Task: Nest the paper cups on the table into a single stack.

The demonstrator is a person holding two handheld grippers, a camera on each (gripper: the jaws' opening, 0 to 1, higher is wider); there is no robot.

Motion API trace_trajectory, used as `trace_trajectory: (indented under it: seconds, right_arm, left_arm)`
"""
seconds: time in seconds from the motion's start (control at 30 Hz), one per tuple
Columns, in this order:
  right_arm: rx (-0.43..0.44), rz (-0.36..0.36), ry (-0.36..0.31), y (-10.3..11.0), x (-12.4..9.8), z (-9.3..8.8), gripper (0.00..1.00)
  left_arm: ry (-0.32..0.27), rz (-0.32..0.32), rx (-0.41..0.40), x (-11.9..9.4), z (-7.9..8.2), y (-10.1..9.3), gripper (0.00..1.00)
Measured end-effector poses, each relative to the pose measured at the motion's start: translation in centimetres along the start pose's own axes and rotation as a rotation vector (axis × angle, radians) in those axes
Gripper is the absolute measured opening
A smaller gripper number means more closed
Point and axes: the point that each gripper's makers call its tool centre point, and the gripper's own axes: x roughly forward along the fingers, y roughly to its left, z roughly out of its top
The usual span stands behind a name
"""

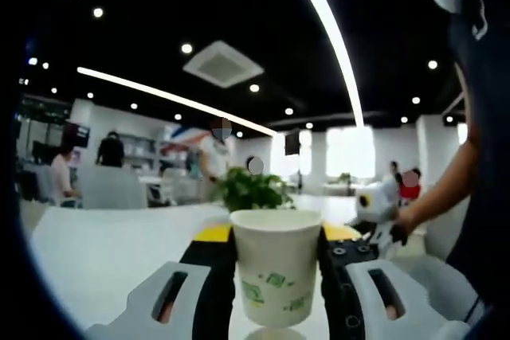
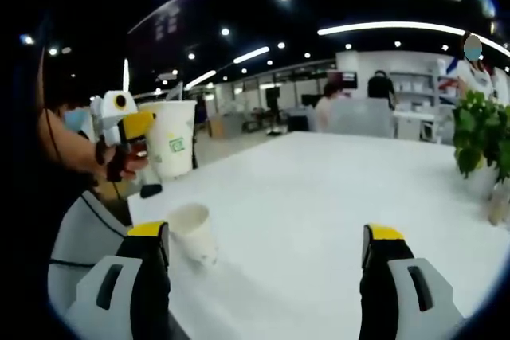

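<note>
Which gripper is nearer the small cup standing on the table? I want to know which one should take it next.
Right. The right gripper is open with the small cup just inside its left jaw. The left gripper is lifted above the table, shut on another cup.

Left gripper view sits low at the white table (image 1: pixel 103 252), looking level across it, tight on a paper cup (image 1: pixel 275 264), while right gripper view looks from higher and further back over the same table (both catch the leafy plant (image 2: pixel 482 137)) and that raised cup.
</note>
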Motion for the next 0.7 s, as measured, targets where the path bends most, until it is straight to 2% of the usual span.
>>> trace_trajectory:
  seconds: [0.7]
  right_arm:
    - [0.013,-0.009,0.013,0.3,-0.4,-0.7,1.0]
  left_arm:
    - [0.042,0.014,-0.021,-0.3,-3.5,0.3,0.39]
